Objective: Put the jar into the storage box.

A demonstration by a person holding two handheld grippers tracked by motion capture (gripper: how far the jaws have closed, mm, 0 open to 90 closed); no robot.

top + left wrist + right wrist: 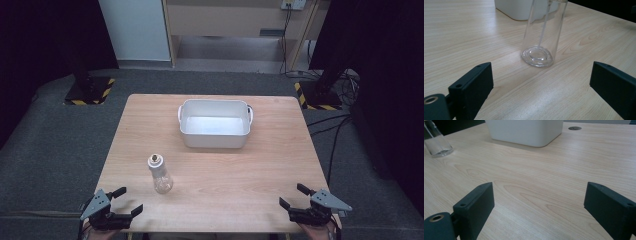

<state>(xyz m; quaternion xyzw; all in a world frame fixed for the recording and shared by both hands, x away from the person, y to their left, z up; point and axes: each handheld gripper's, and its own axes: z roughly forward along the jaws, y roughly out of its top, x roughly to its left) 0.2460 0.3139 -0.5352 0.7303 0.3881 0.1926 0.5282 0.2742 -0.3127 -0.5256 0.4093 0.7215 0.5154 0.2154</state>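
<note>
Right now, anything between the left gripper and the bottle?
Nothing: bare table between the left gripper and clear bottle, per the left gripper view.

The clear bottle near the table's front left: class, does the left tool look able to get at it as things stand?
Probably yes. The left tool is open, the clear bottle stands upright just ahead of it, and bare table lies between them. The white tub sits well behind.

1 glass bottle (160,175), 1 white tub (215,131).
</note>
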